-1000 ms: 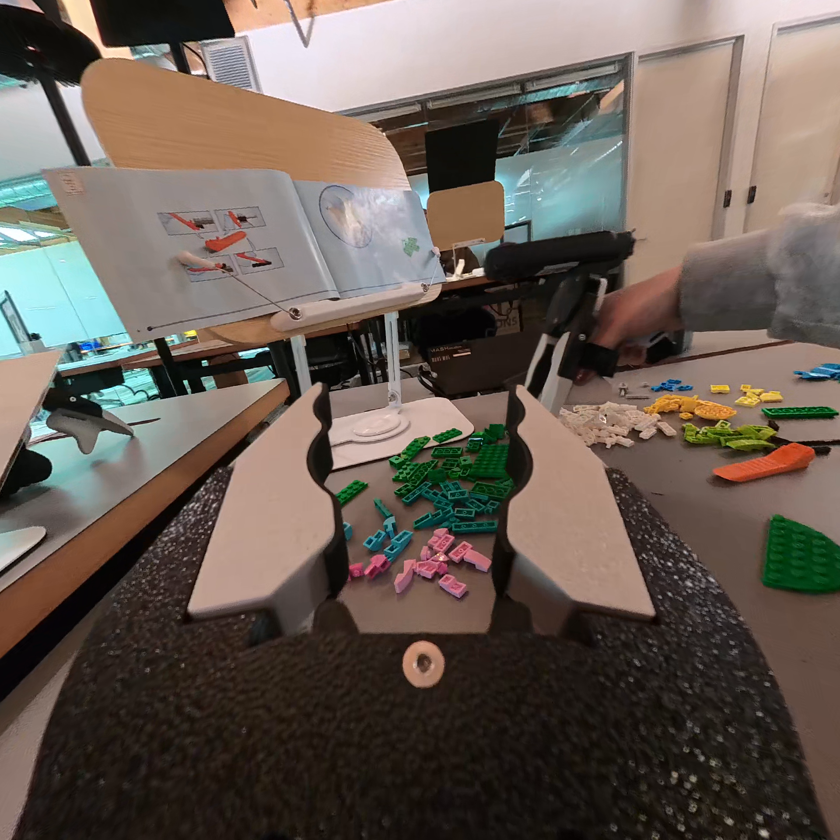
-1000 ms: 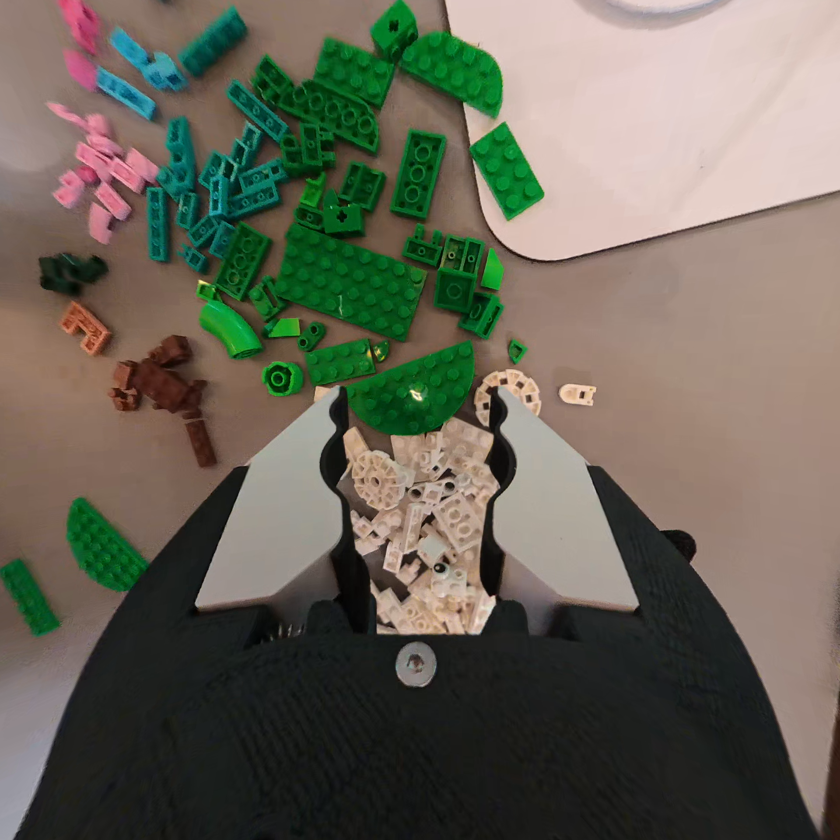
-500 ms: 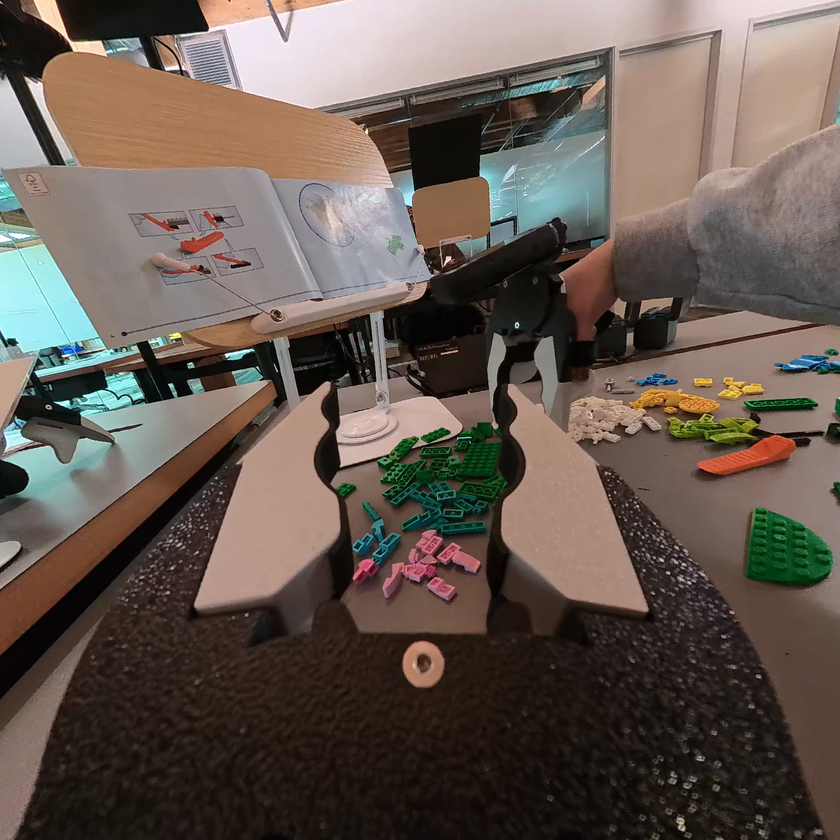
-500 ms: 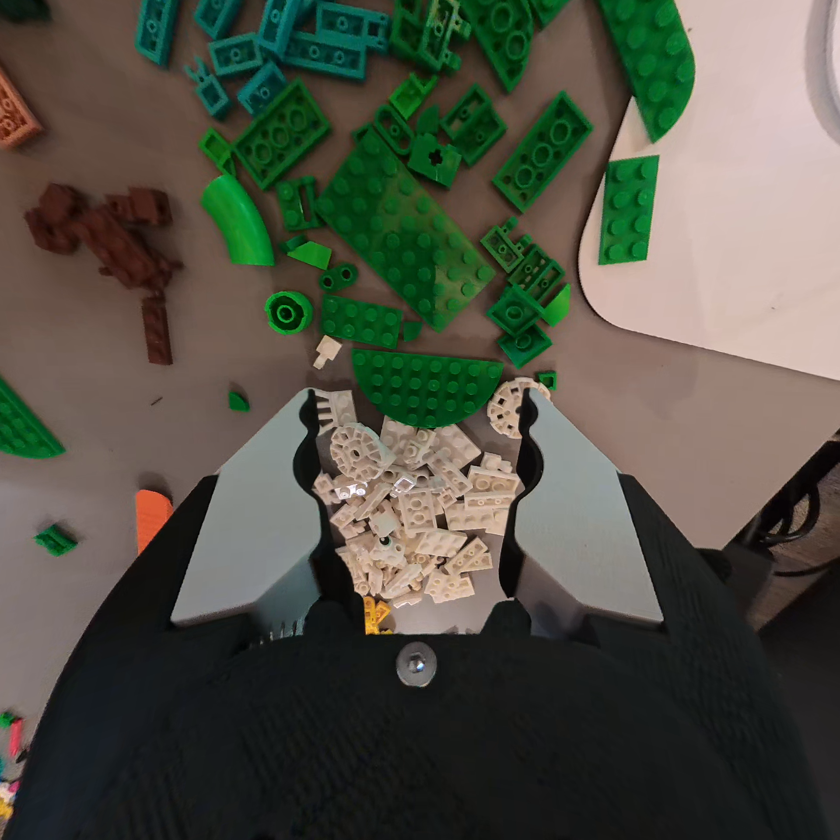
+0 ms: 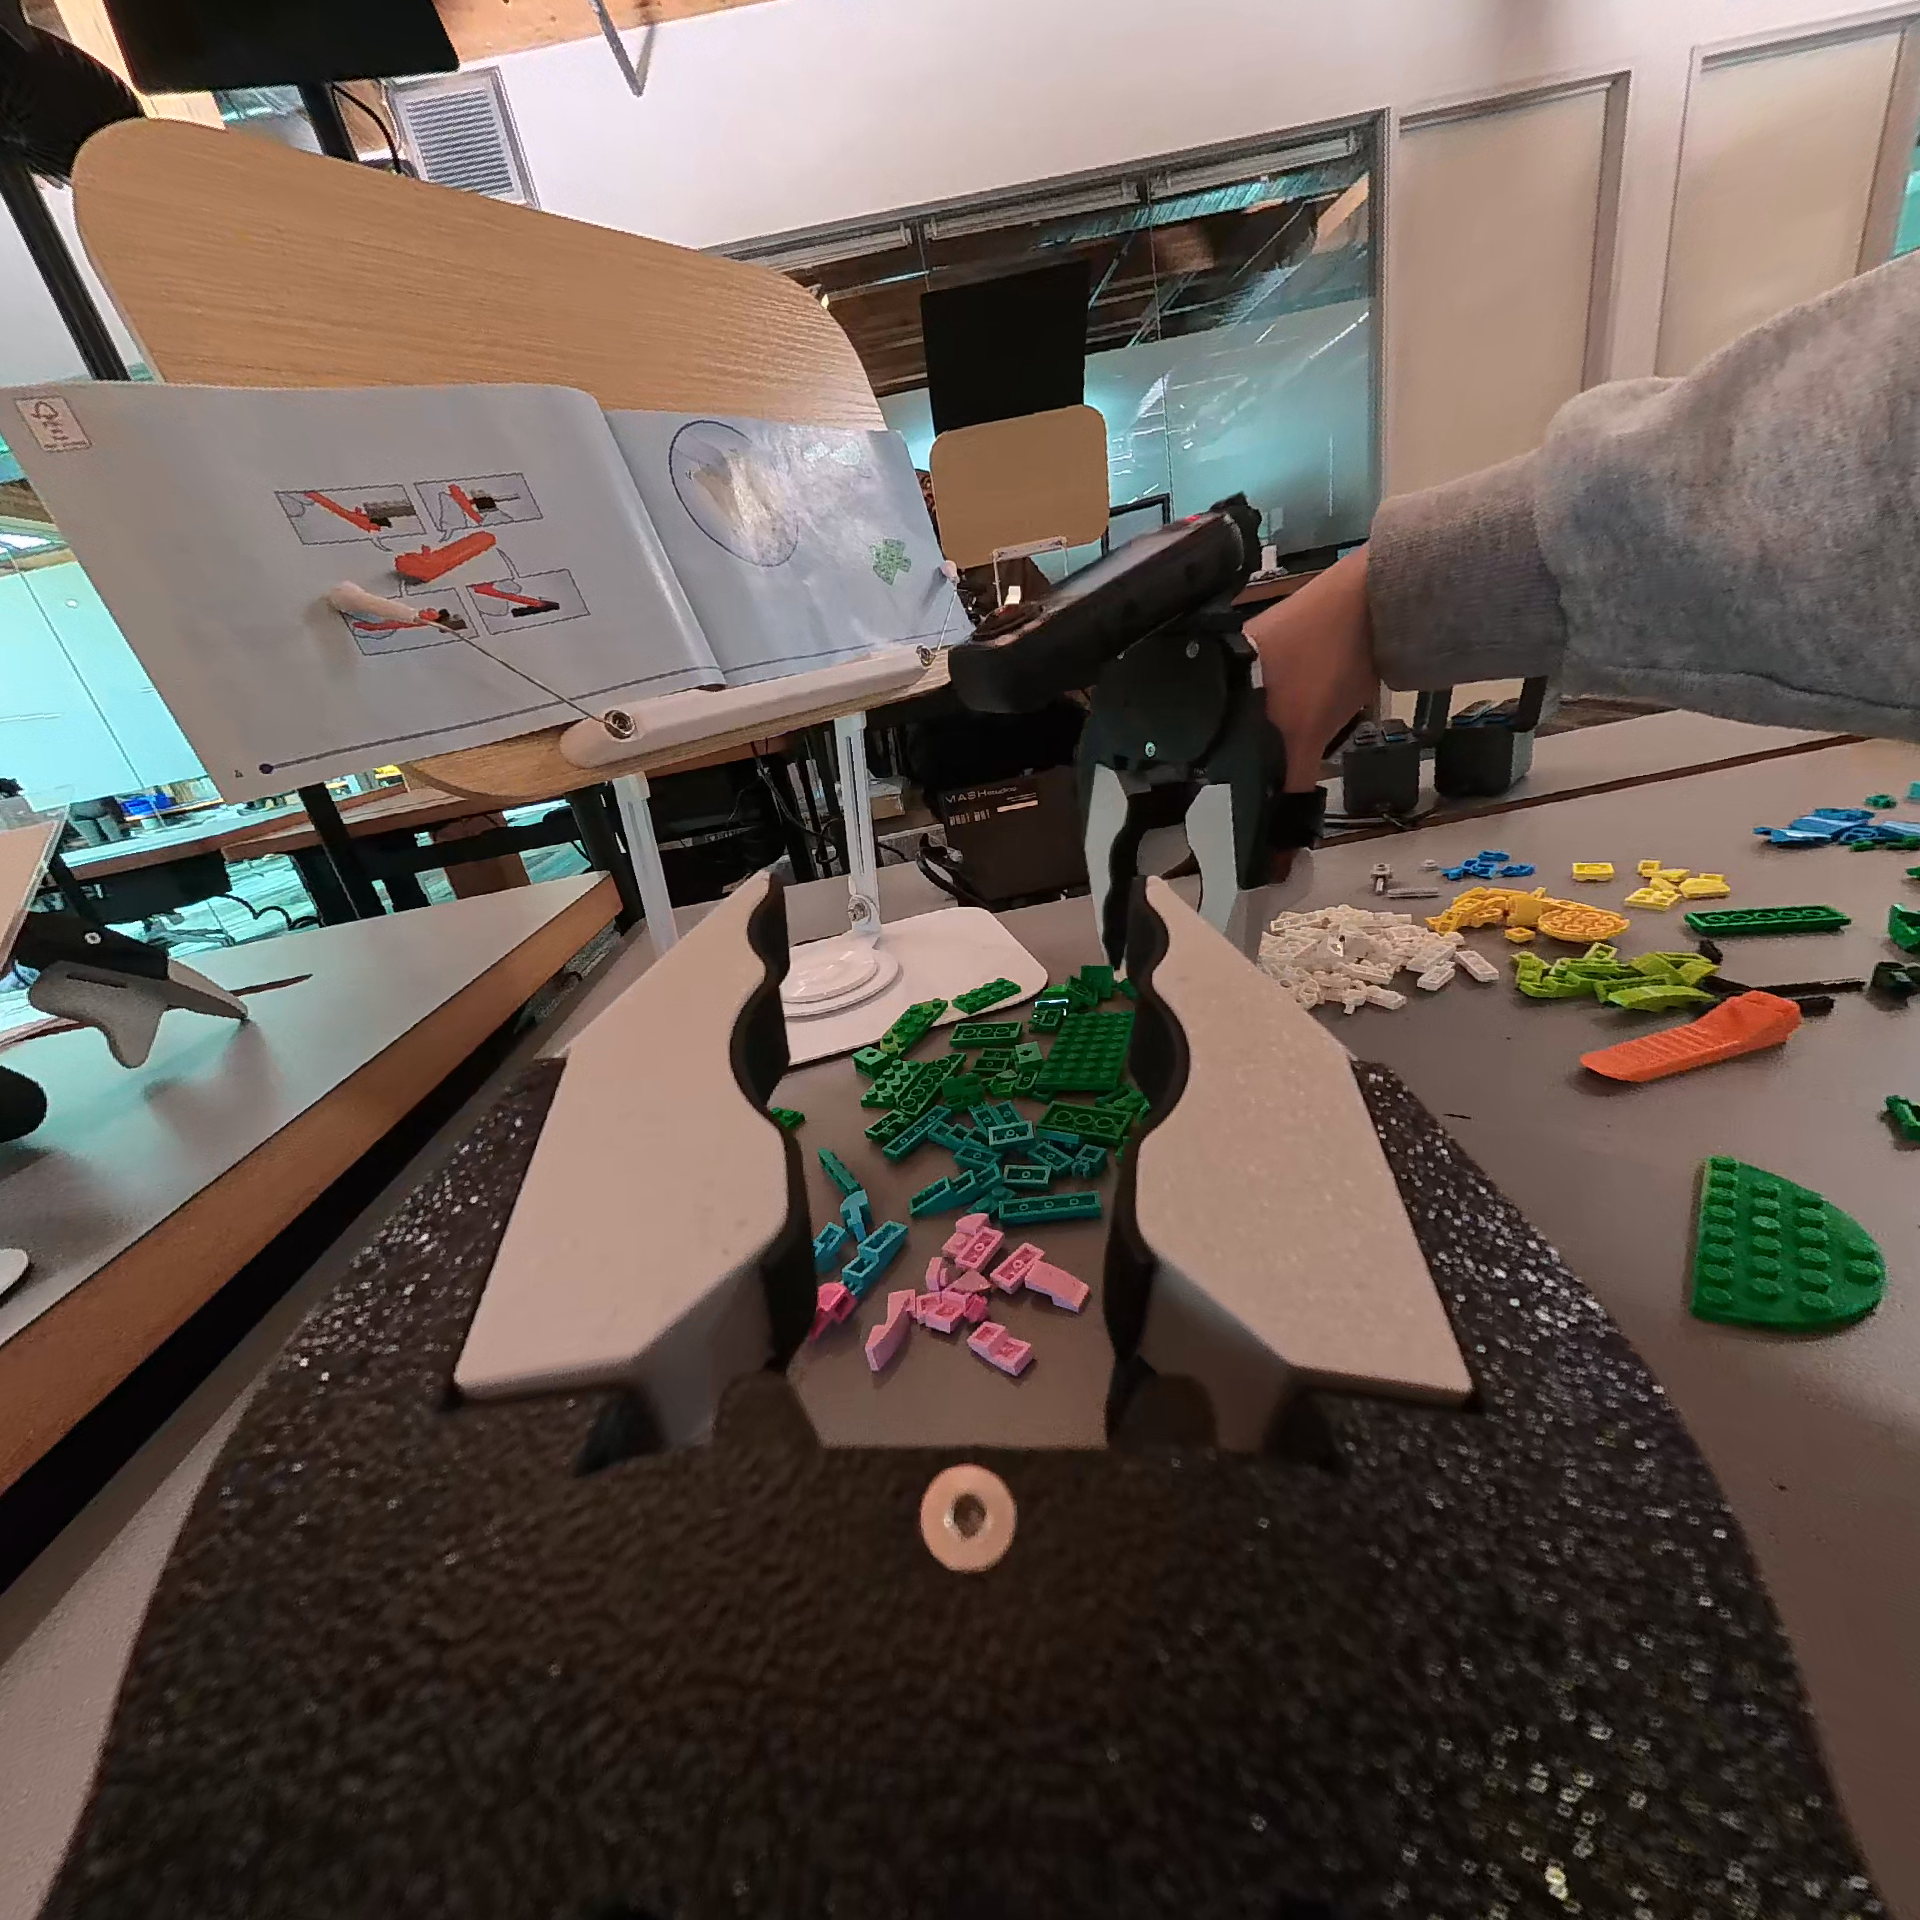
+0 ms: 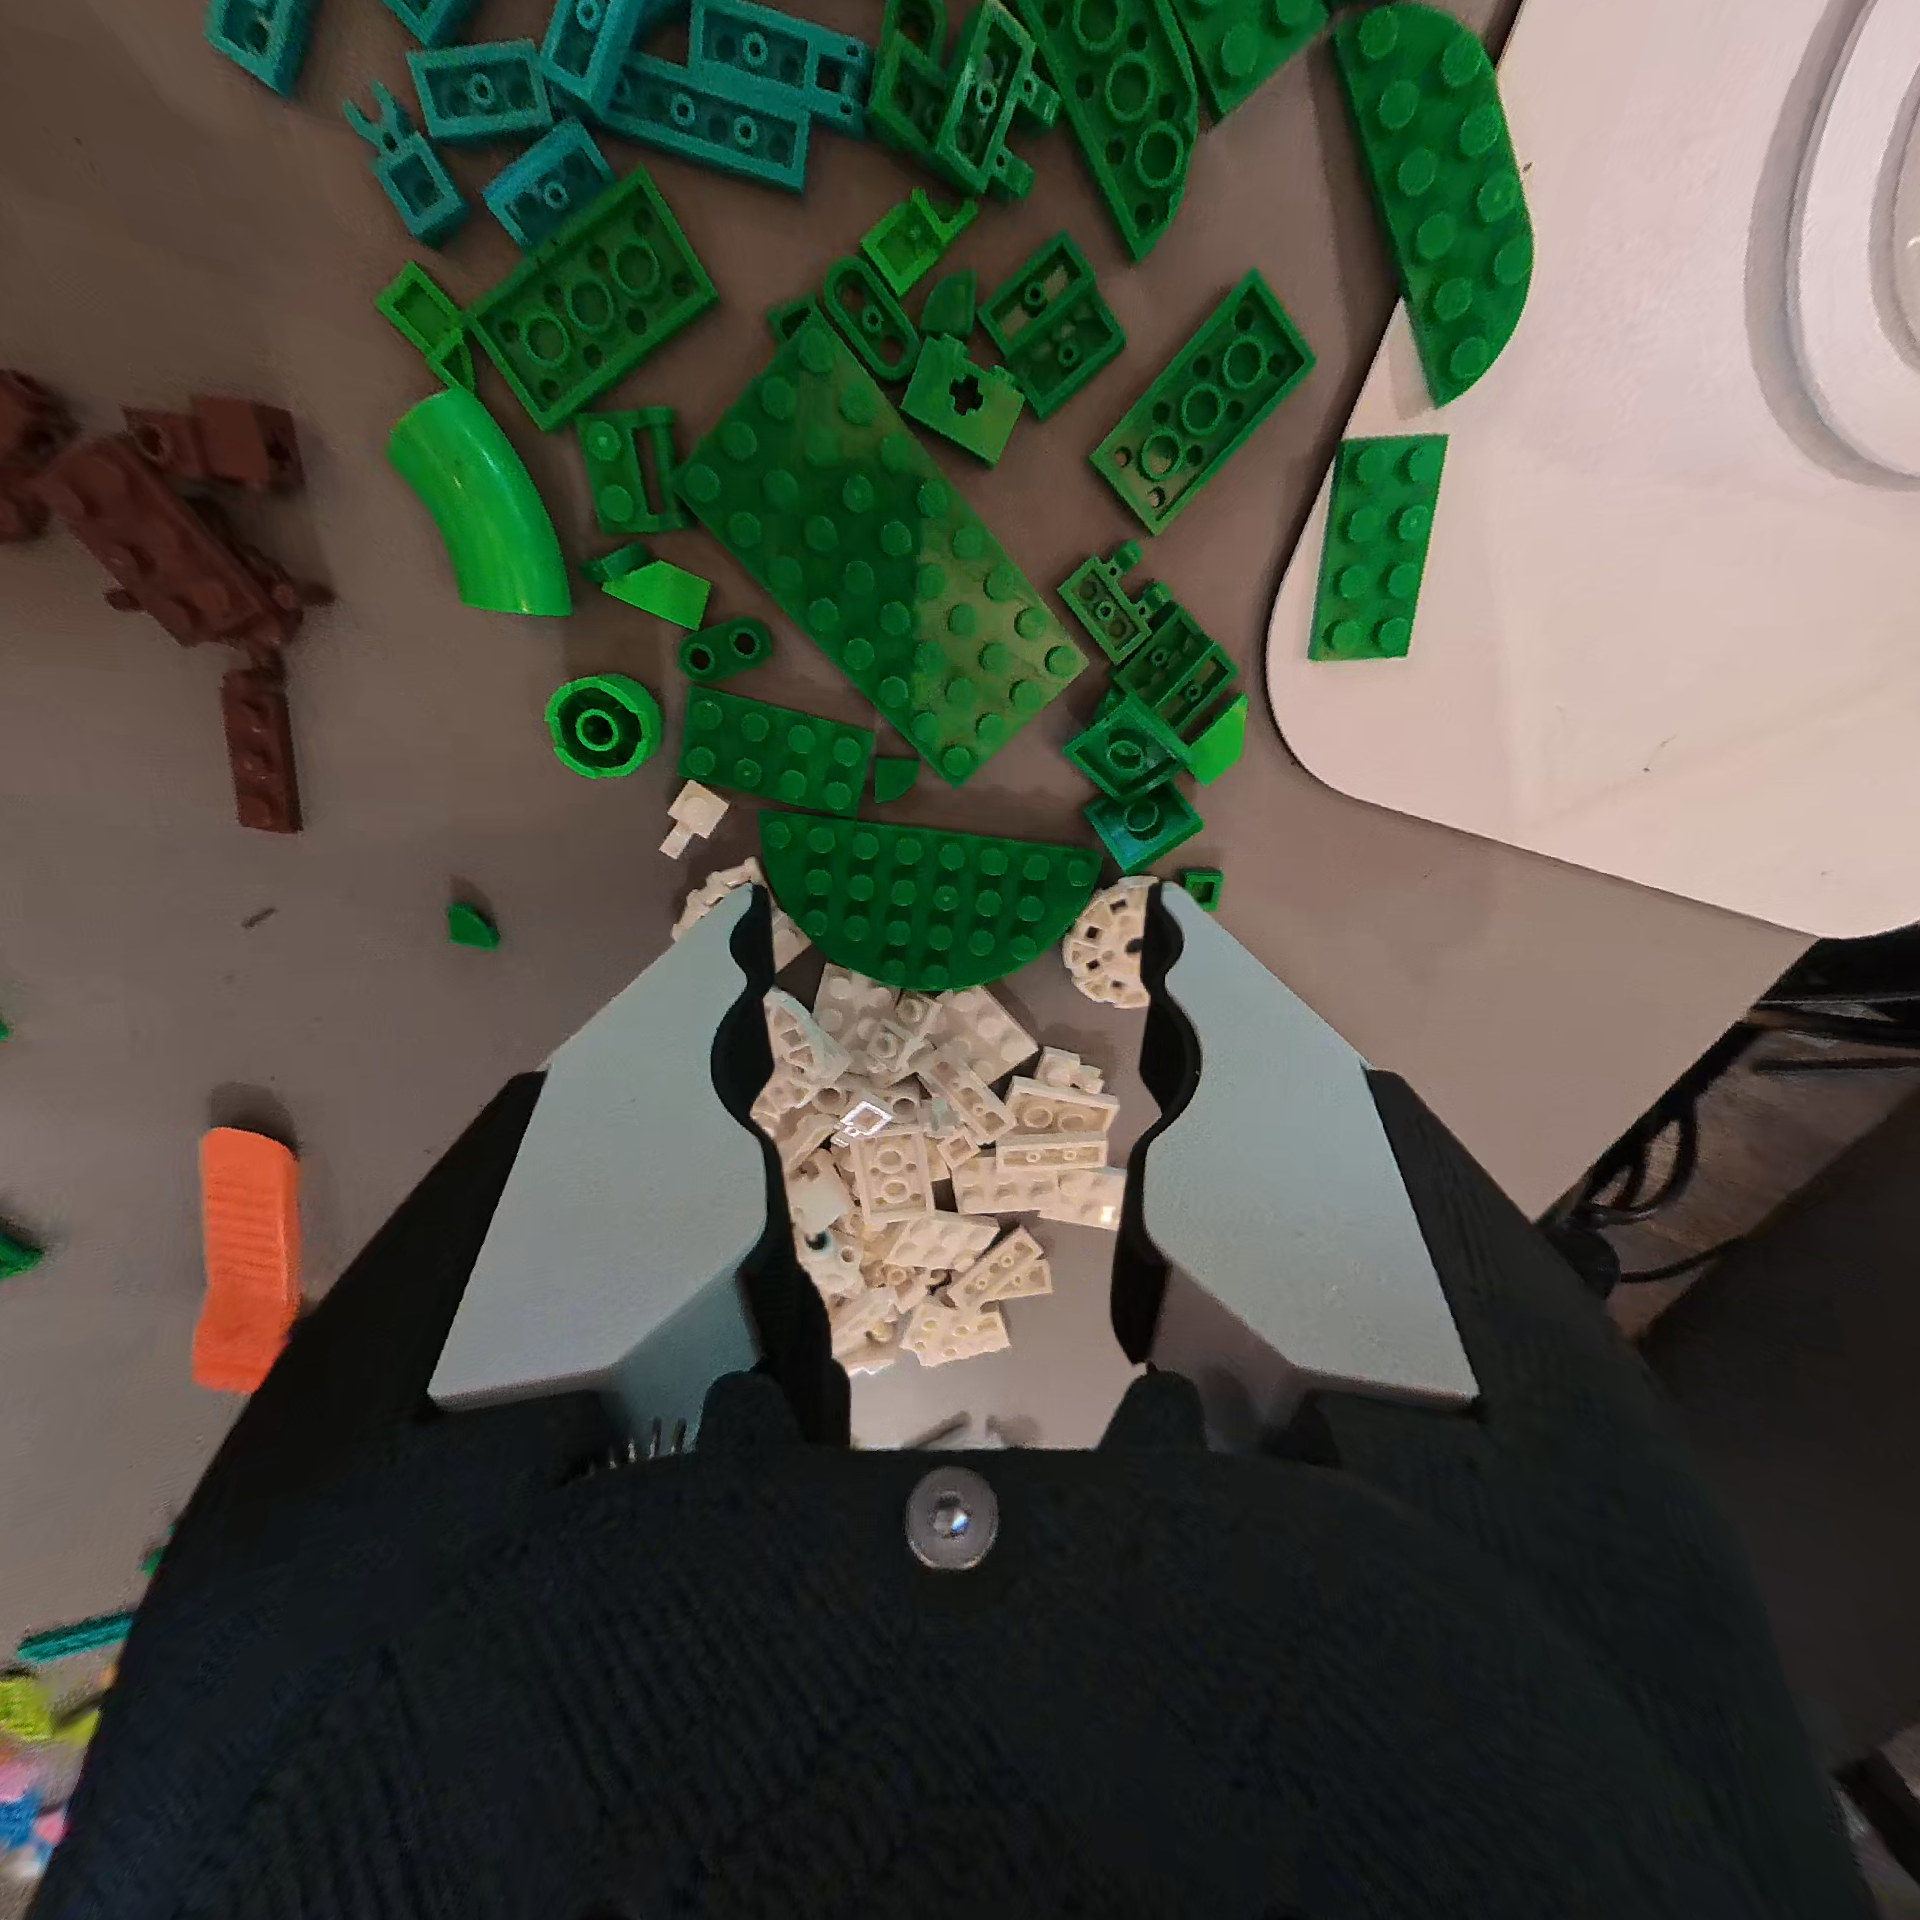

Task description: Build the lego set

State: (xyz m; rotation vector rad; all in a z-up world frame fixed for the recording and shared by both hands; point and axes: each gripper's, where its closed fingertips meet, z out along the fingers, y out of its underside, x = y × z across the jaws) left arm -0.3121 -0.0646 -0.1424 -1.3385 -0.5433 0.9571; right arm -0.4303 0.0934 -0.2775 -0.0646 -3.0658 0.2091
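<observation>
Overhead, the right claw [image 6: 961, 914] hangs with fingers apart and nothing gripped, above a heap of white bricks [image 6: 925, 1153] on the grey table [image 6: 145, 935]; a green half-round plate [image 6: 925, 904] lies just beyond its tips, with a long green plate [image 6: 873, 561] and a white stand base [image 6: 1621, 540] farther ahead. Meanwhile the left claw [image 5: 956, 935] is likewise spread and empty, raised over pink bricks [image 5: 966, 1299] and teal bricks [image 5: 997, 1153], facing an open instruction booklet [image 5: 436, 561] on its stand.
</observation>
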